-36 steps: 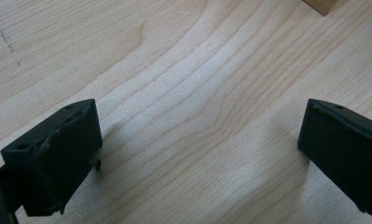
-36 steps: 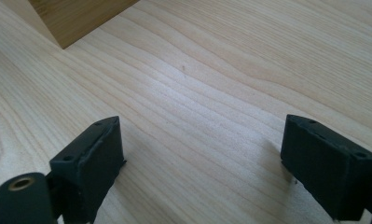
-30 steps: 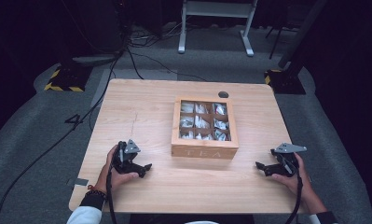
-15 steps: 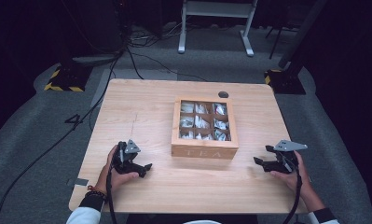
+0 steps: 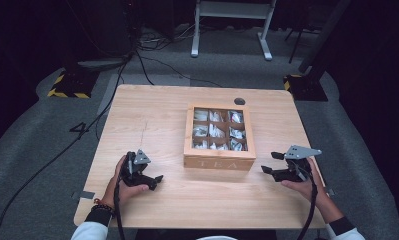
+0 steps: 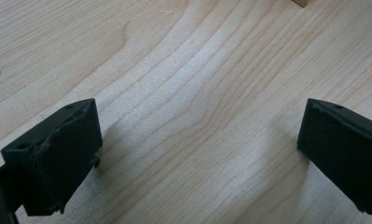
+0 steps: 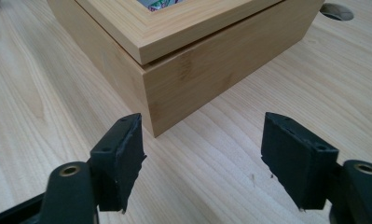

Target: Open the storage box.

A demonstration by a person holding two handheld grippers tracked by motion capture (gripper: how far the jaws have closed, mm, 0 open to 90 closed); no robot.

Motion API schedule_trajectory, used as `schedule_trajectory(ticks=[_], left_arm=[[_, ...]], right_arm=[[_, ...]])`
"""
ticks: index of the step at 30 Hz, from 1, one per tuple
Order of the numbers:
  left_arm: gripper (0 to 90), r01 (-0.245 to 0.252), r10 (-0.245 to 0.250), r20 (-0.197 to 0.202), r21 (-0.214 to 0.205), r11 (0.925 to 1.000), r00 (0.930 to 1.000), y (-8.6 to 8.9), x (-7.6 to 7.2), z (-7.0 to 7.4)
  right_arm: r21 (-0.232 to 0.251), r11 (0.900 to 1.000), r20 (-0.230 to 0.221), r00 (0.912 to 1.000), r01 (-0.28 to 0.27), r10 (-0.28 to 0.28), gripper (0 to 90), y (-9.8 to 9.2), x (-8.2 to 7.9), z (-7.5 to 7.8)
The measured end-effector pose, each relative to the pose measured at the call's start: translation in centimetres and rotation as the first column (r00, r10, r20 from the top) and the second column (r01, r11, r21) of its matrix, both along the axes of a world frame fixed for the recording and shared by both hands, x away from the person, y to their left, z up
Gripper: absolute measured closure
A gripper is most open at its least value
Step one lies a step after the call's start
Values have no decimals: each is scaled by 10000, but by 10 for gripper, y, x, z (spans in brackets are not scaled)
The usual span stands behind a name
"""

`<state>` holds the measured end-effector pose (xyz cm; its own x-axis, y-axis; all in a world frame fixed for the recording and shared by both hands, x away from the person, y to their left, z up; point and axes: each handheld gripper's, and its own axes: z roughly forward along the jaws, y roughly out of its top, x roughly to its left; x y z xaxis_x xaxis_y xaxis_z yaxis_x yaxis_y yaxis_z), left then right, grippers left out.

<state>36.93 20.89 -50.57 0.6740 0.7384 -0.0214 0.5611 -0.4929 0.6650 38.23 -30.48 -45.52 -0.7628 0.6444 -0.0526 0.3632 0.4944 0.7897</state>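
A closed wooden box was parked near the middle of the tabletop, a bit right of center, with "TEA" lettered on its near wall. Through the windowed lid, rows of compartments with pale packets could be made out, though what was printed on them was too small to read, so teabags is only a fair guess. A small dark hole was set in the tabletop just beyond the box's far right corner.

The left gripper was held low over the tabletop, near-left of the box and well apart from it. Its jaws were spread wide in the left gripper view, with nothing but bare wood grain seen between them.

The right gripper was held off the box's right side, near its front corner but not touching. In the right gripper view the box corner was framed just past the jaws, lid seam clearly visible, and the gripper was gaping with nothing between the pads. Its jaws had just been closing a little, yet no contact with the box was made. A cable was trailed back from it along the person's forearm.
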Motion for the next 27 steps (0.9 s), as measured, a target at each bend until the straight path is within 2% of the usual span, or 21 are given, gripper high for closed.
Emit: schedule_trajectory(ticks=[5, 6, 11, 19, 22, 25, 27], left_arm=[[2, 1, -1, -1, 2, 10000, 10000, 0, 0, 0], [2, 2, -2, 0, 2, 10000, 10000, 0, 0, 0], [2, 2, -2, -1, 2, 10000, 10000, 0, 0, 0], [2, 7, -7, 2, 5, 10000, 10000, 0, 0, 0], [2, 7, -7, 2, 5, 10000, 10000, 0, 0, 0], [2, 0, 0, 1, -2, 10000, 10000, 0, 0, 0], [2, 11, -11, 4, 11, 10000, 10000, 0, 0, 0]], right_arm=[[104, 9996, 44, 9997, -252, 252, 325, 7, 2, 5], [249, 9992, 24, 9995, -328, 328, 349, 10, 3, 7], [278, 9984, 94, 9988, -493, 490, 376, 16, 5, 11], [83, 9991, 43, 9991, -425, 425, 428, 24, 10, 9], [55, 9988, -108, 9987, -491, 491, 435, 27, 13, 7], [60, 9982, -136, 9981, -596, 596, 436, 29, 14, 5], [288, 9978, -119, 9982, -593, 596, 466, 31, 14, 6]])
